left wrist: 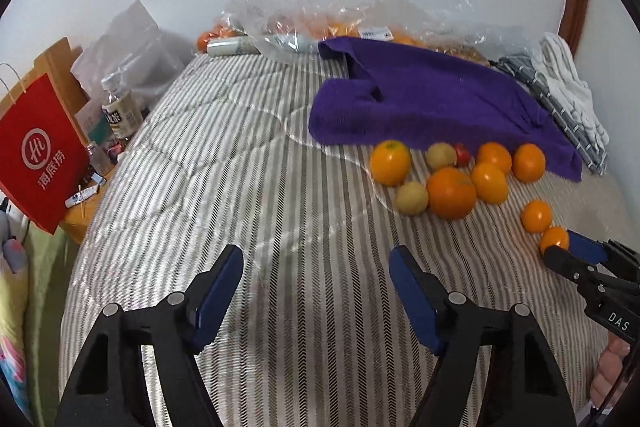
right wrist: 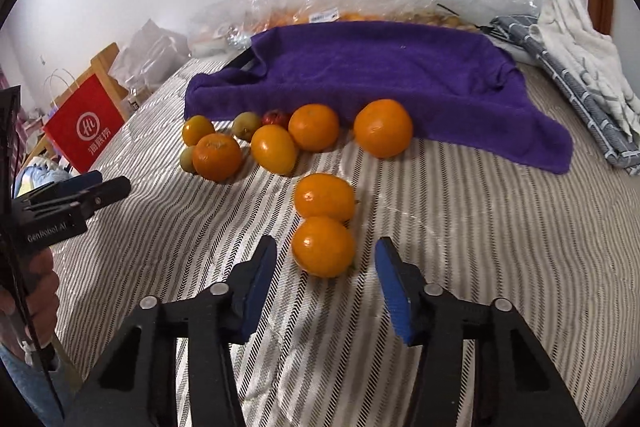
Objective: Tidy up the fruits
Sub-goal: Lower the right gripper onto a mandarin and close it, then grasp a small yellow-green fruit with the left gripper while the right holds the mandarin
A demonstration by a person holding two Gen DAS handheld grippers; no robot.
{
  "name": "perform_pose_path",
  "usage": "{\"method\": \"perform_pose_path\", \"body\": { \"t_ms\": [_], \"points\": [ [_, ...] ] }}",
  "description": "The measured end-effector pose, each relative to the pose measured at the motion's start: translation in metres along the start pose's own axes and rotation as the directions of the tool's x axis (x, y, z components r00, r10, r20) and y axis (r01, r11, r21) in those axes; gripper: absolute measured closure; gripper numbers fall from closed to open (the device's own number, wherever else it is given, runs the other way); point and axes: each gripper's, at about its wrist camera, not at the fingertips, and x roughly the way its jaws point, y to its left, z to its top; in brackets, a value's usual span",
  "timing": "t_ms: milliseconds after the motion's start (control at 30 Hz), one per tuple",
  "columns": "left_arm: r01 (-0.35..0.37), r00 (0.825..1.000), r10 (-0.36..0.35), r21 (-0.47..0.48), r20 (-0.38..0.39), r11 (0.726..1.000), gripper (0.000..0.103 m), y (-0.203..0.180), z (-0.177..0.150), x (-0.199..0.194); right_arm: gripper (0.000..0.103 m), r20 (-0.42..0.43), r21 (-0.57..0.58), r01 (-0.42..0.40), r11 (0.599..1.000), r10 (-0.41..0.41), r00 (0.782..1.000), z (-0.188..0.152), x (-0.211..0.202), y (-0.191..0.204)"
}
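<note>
Several oranges, two yellow-green fruits [right wrist: 246,125] and a small red fruit [right wrist: 275,116] lie on a striped bed in front of a purple towel [right wrist: 380,75]. Two oranges sit apart, nearer me: one [right wrist: 323,246] lies just ahead of my right gripper [right wrist: 326,277], which is open and empty, the other [right wrist: 325,197] behind it. My left gripper [left wrist: 316,279] is open and empty over bare bedding, left of the fruit cluster [left wrist: 450,191]. The right gripper shows in the left wrist view [left wrist: 568,249], beside the near orange [left wrist: 555,239].
Clear plastic bags of fruit [left wrist: 320,23] lie against the wall behind the towel. Folded cloths [right wrist: 580,59] lie at the right. A red paper bag [left wrist: 38,155] and bottles [left wrist: 120,111] stand off the bed's left side.
</note>
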Motion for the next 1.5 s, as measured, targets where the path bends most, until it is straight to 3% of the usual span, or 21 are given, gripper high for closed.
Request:
{"method": "perform_pose_path", "body": {
  "t_ms": [67, 167, 400, 567, 700, 833, 967, 1167, 1500],
  "points": [
    [0.003, 1.0, -0.003, -0.013, -0.016, 1.0, 0.036, 0.0, -0.001, 0.004, 0.062, -0.008, -0.012, 0.001, 1.0, -0.001, 1.0, 0.0, 0.007, 0.003],
    [-0.009, 0.999, 0.008, -0.02, -0.031, 1.0, 0.038, -0.001, -0.002, 0.011, 0.068, 0.011, -0.026, 0.019, 0.999, -0.019, 1.0, 0.0, 0.011, 0.004],
    [0.01, 0.999, -0.011, -0.038, -0.032, 0.999, 0.038, 0.001, -0.007, 0.015, 0.069, 0.018, -0.041, -0.008, 0.999, 0.008, 1.0, -0.001, 0.0, -0.003],
    [0.026, 0.999, -0.027, -0.045, -0.03, 0.999, 0.038, 0.003, -0.007, 0.014, 0.069, 0.053, -0.041, 0.042, 0.998, -0.04, 0.998, -0.003, -0.013, -0.023],
    [0.06, 0.997, -0.059, 0.018, -0.056, 0.998, 0.038, -0.014, 0.003, 0.02, 0.069, 0.065, -0.011, 0.111, 0.994, -0.11, 0.992, -0.001, -0.014, -0.045],
    [0.112, 0.991, -0.106, 0.063, -0.081, 0.992, 0.046, -0.035, 0.016, 0.033, 0.069, 0.065, 0.027, 0.127, 0.991, -0.129, 0.99, 0.001, -0.01, -0.063],
    [0.073, 0.996, -0.069, 0.092, -0.052, 0.993, 0.047, -0.053, 0.027, 0.044, 0.069, 0.052, 0.043, 0.138, 0.989, -0.141, 0.989, 0.004, -0.006, -0.074],
    [0.075, 0.997, -0.074, 0.107, -0.009, 0.991, 0.053, -0.059, 0.024, 0.044, 0.069, 0.04, 0.006, 0.163, 0.987, -0.163, 0.986, 0.011, 0.003, -0.074],
    [0.157, 0.988, -0.157, 0.06, -0.004, 0.986, 0.056, -0.05, 0.029, 0.046, 0.067, 0.015, -0.001, 0.168, 0.986, -0.168, 0.986, 0.013, 0.009, -0.074]
  ]
}}
